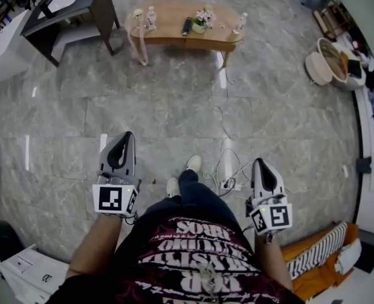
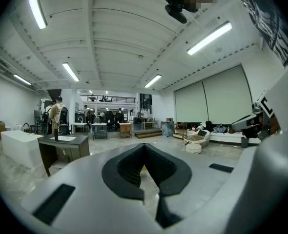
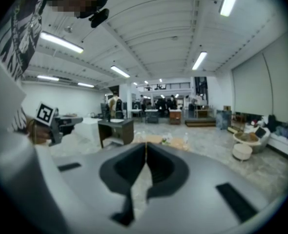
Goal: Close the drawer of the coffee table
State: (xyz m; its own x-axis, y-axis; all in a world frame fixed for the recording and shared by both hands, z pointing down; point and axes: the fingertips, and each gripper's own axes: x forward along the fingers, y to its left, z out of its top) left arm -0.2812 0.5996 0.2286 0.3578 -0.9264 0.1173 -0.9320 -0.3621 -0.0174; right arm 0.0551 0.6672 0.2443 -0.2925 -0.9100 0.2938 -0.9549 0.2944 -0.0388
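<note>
The left hand-held gripper (image 1: 128, 135) and the right hand-held gripper (image 1: 258, 162) are held out side by side over the grey marble floor (image 1: 174, 116). Each has its jaws pressed together with nothing between them, as the left gripper view (image 2: 144, 146) and the right gripper view (image 3: 145, 145) show. The low oval wooden bench (image 1: 168, 19), the coffee table of the task, stands well ahead of both grippers across the open floor. It carries two clear bottles (image 1: 151, 16), a small flower pot (image 1: 203, 20) and a dark flat object (image 1: 187, 25). Its drawer cannot be made out from here. A dark desk (image 1: 79, 5) stands to the bench's left, and white cables (image 1: 228, 170) trail over the floor near the person's shoes (image 1: 193, 163).
</note>
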